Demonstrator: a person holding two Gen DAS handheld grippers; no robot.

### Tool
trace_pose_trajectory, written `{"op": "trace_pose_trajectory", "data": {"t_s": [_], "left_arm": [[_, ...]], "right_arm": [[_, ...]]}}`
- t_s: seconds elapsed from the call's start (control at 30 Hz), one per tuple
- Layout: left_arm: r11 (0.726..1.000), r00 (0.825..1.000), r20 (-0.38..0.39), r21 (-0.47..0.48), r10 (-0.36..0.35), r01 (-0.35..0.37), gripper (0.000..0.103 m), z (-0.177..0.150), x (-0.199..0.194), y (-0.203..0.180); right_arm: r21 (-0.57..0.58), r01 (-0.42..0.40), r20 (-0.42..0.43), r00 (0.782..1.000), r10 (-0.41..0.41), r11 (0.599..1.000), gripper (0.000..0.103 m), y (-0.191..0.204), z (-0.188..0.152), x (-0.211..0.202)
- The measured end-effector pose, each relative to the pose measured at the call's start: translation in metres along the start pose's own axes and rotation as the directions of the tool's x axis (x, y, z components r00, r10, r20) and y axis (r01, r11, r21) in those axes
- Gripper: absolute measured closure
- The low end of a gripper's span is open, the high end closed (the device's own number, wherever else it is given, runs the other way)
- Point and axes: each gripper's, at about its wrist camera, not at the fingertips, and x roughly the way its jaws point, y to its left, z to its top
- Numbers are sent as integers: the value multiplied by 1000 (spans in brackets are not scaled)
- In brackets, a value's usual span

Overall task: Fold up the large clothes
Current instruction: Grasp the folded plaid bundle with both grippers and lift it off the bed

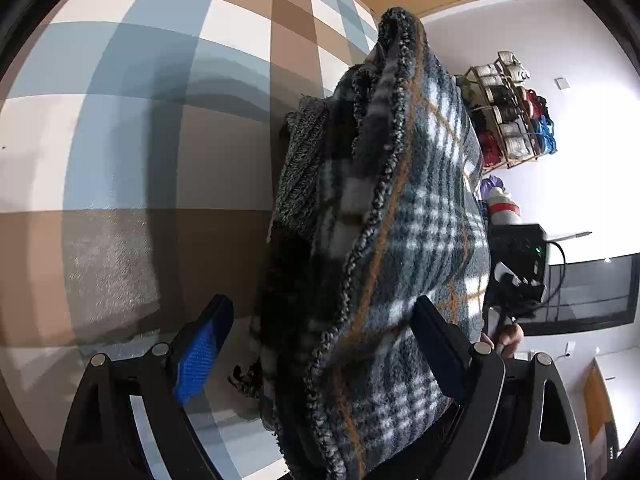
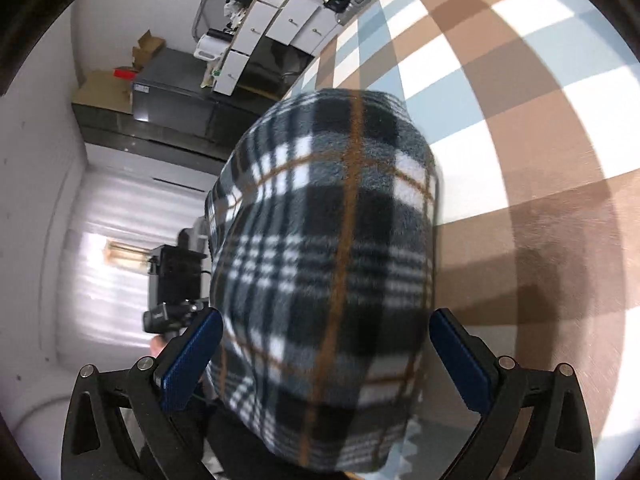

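Left gripper (image 1: 320, 354) is standing wide around a folded plaid fleece garment (image 1: 404, 216); right gripper (image 2: 326, 354) is likewise spread beside it, above the checked blanket (image 2: 520, 128). Carrying stage, likely; setting down comes next.

A checked cloth of brown, pale blue and white squares (image 1: 132, 128) spreads beyond and to the left of the left jaws, crossed by dark shadows. Past their right side stands a white wall (image 1: 592, 128), very bright, with a wooden rack (image 1: 510, 112) of rolled red, blue and grey items against it. Lower down on that side runs a dark window (image 1: 592, 292). Beyond the right jaws the same checked cloth (image 2: 520, 128) fills the right side. To their left are a white wall (image 2: 40, 184), a grey cabinet (image 2: 168, 96), cardboard boxes (image 2: 104, 88) and stacked white boxes (image 2: 276, 20)
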Motion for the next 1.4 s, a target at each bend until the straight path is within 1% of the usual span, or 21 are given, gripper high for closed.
{"op": "trace_pose_trajectory", "data": {"t_s": [0.1,0.13,0.2,0.23,0.27,0.4,0.43,0.5,0.6,0.63,0.67,0.77,0.83,0.9,1.0,1.13,1.23,1.33,1.4], "left_arm": [[1000,1000,-18,2,-17,17,16,0,4,1],[1000,1000,-24,0,-15,15,15,7,7,2],[1000,999,-39,4,-16,17,14,8,6,4],[1000,999,-44,0,-21,21,11,9,2,5],[1000,999,-44,-4,-31,31,11,9,2,6],[999,998,-58,10,-37,38,11,9,0,6],[999,997,-62,7,-46,47,12,10,1,5],[996,993,-78,-2,-88,89,17,10,5,0],[996,995,-63,38,-83,85,27,4,-1,-4],[996,995,-60,47,-78,81,32,4,-4,-6],[996,996,-56,53,-72,74,37,6,-5,-10],[995,998,-43,84,-43,47,43,4,-10,-19],[995,999,-27,92,-21,24,43,0,-13,-22],[995,1000,-15,98,0,2,43,0,-12,-34],[995,1000,-6,105,4,-4,43,-1,-11,-47],[992,1000,4,122,12,-12,43,0,-7,-63],[990,999,26,137,32,-35,43,-2,-10,-66],[979,991,86,167,100,-113,43,-9,-7,-79],[960,975,150,202,166,-195,43,-17,-2,-87]], "right_arm": [[19,-16,-29,999,17,1000,0,-8,9,6],[21,-23,-42,999,24,1000,0,-10,11,9],[29,-73,-73,995,74,997,0,-15,13,14],[38,-85,-77,993,88,996,0,-17,14,14],[32,-95,-92,991,97,995,0,-17,16,15],[26,-83,-133,987,85,996,0,-15,19,19],[25,-83,-136,987,85,996,0,-15,20,20],[16,-74,-136,988,75,997,0,-12,19,23],[11,-62,-125,990,63,998,0,-9,20,29],[9,-59,-123,991,60,998,0,-7,19,30],[6,-58,-119,991,59,998,0,-7,17,30],[-21,-48,-96,994,46,999,2,-1,14,29],[-39,-51,-78,996,48,998,5,2,10,26],[-44,-62,-72,996,58,997,7,3,4,23],[-64,-67,-55,996,63,996,10,8,-4,20],[-66,-83,-38,996,81,994,10,12,-12,15],[-50,-94,-29,995,93,994,10,16,-16,14],[-35,-108,-29,994,107,994,10,13,-22,15],[-37,-111,-29,994,110,993,10,11,-26,17]]}}
